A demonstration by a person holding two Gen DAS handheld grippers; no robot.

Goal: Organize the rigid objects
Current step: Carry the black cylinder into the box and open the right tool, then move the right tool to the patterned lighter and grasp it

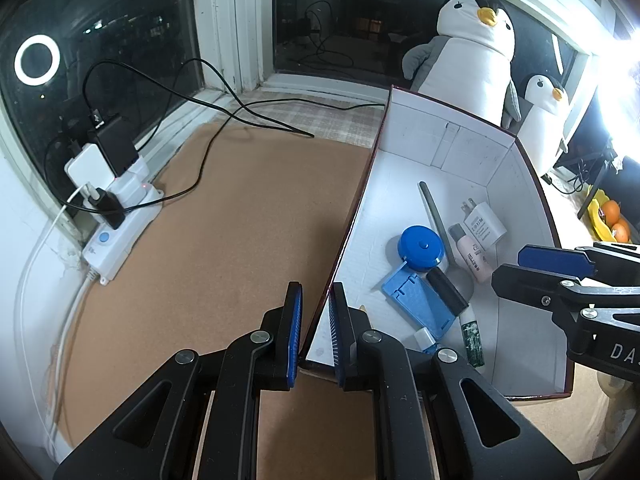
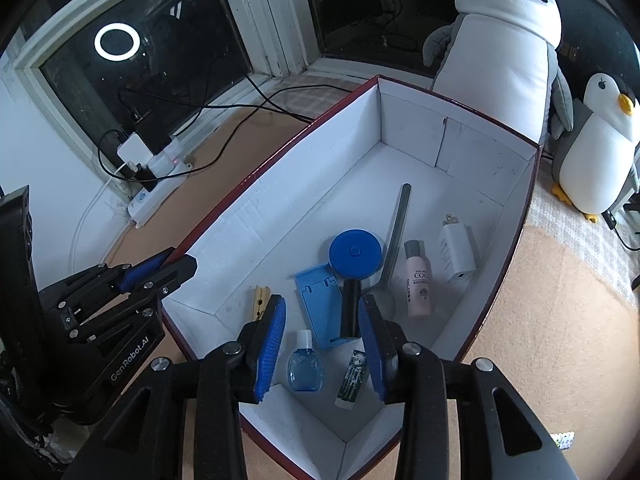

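The right tool [image 2: 322, 346] hangs over the near end of the box [image 2: 256, 184] with its jaws apart and nothing pinched between them; a small clear blue dropper bottle [image 2: 305, 366] and a dark-labelled tube [image 2: 352, 380] lie on the box floor straight below the gap. The left tool [image 1: 314, 334] is closed on the box's thin left wall near the corner, steadying it. Farther in lie a blue folding stand [image 2: 318, 304], a black cylinder [image 2: 351, 306] resting partly across it, a round blue case [image 2: 354, 254], a grey file [image 2: 396, 236], a pink bottle [image 2: 418, 280], a white charger [image 2: 456, 252] and a wooden clothespin [image 2: 261, 300] against the left wall. All look light and stiff. The round bottles and the tube would likely roll or slip, so a grip across the mid-body seems best; the flat stand and charger offer parallel edges. The box itself looks like light cardboard that could slide on the table [image 1: 224, 232] if unheld.
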